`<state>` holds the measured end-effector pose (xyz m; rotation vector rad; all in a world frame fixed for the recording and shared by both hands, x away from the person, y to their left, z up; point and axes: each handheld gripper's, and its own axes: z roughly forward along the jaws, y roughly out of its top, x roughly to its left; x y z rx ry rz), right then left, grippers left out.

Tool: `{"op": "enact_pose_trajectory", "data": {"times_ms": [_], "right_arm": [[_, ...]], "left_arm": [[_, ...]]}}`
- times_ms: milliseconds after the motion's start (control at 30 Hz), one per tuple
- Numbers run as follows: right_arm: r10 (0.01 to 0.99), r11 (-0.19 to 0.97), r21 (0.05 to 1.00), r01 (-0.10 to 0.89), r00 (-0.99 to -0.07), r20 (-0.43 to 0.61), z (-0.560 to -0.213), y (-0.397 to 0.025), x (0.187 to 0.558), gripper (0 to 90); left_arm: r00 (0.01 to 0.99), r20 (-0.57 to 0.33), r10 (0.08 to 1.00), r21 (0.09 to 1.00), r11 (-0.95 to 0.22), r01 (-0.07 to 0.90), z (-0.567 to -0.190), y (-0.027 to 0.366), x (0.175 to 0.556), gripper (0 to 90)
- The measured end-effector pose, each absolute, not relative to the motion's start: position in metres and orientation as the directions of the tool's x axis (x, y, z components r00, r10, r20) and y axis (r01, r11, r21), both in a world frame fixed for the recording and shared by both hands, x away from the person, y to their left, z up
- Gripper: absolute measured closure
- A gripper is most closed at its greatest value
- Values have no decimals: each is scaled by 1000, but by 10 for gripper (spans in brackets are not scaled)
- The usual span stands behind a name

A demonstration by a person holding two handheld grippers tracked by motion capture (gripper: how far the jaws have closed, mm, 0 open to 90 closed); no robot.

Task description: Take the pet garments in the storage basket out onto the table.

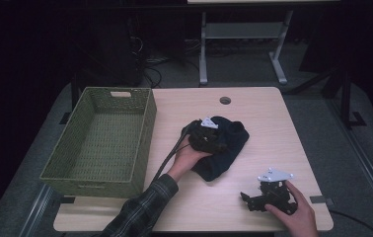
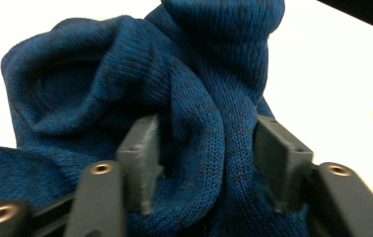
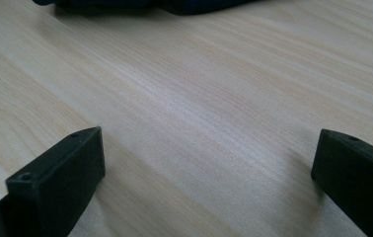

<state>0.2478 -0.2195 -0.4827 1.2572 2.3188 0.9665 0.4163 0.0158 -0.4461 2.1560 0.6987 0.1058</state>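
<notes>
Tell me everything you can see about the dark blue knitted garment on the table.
The dark blue knitted garment is a soft, ribbed knit, crumpled in a heap with thick folds and a hollow pocket on one side. It lies on the light wooden table, right of the green woven basket. The left gripper rests on it, jaws apart with a thick fold bulging between them, not yet pinched tight. The right gripper sits apart, nearer the table's front edge, not touching it.

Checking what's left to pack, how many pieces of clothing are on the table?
1: a dark blue knitted garment bunched mid-table, right of the green basket, under the left gripper. More could hide in its folds.
</notes>
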Motion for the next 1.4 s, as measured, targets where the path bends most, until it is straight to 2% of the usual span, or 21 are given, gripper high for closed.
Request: {"op": "enact_pose_trajectory", "data": {"times_ms": [233,367,1033,1400], "right_arm": [[831,380,699,606,-555,30,-483,-219,248,0],[831,377,700,607,-555,33,-483,-219,248,0],[832,378,697,609,-554,33,-483,-219,248,0],[831,379,697,608,-555,33,-483,-219,248,0]], "left_arm": [[845,-160,511,750,-494,441,-440,17,414,228],[846,-146,512,748,-503,434,-432,21,411,159],[839,-87,538,773,-494,397,-404,59,379,136],[821,-55,568,778,-491,392,-406,86,351,135]]}}
